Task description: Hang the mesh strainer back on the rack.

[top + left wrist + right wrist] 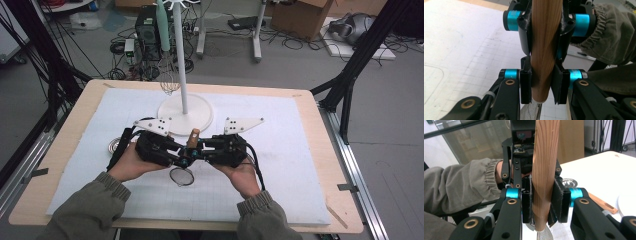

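the wooden handle (545,50) of the mesh strainer (181,176) is clamped by left gripper (181,159) and right gripper (201,151) — stiff, light, best held mid-handle.

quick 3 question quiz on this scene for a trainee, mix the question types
1. True or false: both grippers grip the same wooden handle.
2. What hangs below the handle? A) a mesh strainer B) a ladle C) a fork
3. What hangs from the white stand behind the grippers?

Key
1. True: the left gripper and the right gripper both clamp it.
2. A, the strainer.
3. A whisk.
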